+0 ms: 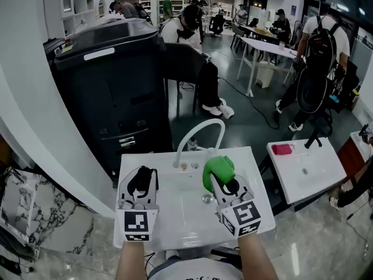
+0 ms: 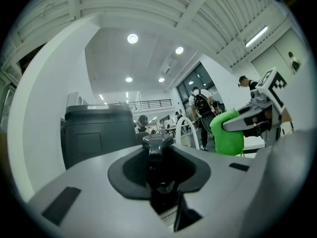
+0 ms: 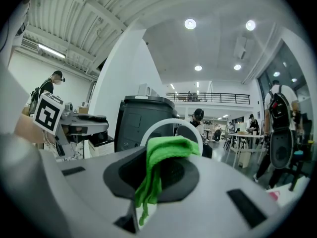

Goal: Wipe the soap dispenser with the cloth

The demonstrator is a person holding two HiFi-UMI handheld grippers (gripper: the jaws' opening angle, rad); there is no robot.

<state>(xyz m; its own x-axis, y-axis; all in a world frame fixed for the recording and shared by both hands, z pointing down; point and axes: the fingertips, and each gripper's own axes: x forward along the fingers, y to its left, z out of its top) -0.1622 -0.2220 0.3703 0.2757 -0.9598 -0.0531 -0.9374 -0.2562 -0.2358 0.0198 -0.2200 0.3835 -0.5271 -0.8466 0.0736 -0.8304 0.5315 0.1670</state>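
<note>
Wiping looks not yet begun (both pieces are only in hand). The left gripper's fingers pinch the black soap dispenser. The right gripper's fingers pinch the green cloth, held near it but apart.

What I can't read from here

The cloth bunches over the right gripper and buries its closed jaw tips, so I can't see their contact with it. In the right gripper view that same fold covers the middle of the faucet arch and its foot. By the faucet's base in the head view sit small specks, too small for me to name. The pink thing on the neighbouring basin is just as unclear. My forearms run off the bottom edge, and both grippers hide part of the sink. The left gripper has its jaws together, and the hollow below them is only shadow.
</note>
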